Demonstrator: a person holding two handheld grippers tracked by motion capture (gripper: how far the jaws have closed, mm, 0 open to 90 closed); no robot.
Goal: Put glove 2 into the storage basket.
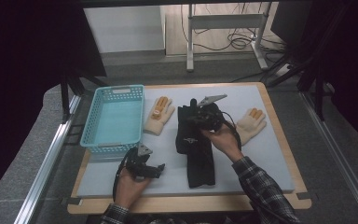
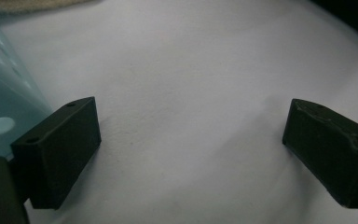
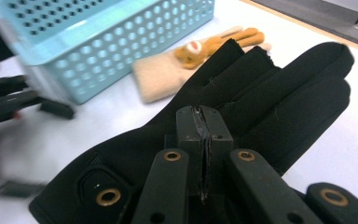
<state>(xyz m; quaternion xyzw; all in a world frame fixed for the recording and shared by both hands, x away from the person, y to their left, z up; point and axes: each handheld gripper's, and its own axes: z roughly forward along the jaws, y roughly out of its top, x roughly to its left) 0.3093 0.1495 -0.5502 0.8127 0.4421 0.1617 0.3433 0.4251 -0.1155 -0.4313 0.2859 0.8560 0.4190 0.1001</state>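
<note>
- Plainly, little writing can be read: the black glove [image 1: 195,140] carries a small pale logo near its middle in the high view, too small to make out, and a raised square patch shows on its cuff in the right gripper view, with no legible text.
- Lying along the middle of the worktop [image 1: 261,158], the black glove has its cuff toward the near edge and its finger end toward the far edge, where the right gripper [image 1: 200,116] sits over it.
- Seen in its own view, the right gripper [image 3: 203,140] has its fingers pressed together with the black glove [image 3: 279,107] right behind them; a thin fold of fabric seems nipped in the seam, though that is hard to confirm.
- Near the front left corner, the left gripper [image 1: 154,169] is held just above the worktop, beside the near end of the blue basket [image 1: 114,119].
- Its own view shows the left gripper [image 2: 191,140] with fingers spread wide over bare white surface, nothing between them.
- One cream glove [image 1: 159,114] with an orange figure on it lies between basket and black glove; another cream glove [image 1: 251,124] lies toward the right edge, partly hidden behind the person's right hand [image 1: 223,140].
- The left side of the right gripper view is blurred.
</note>
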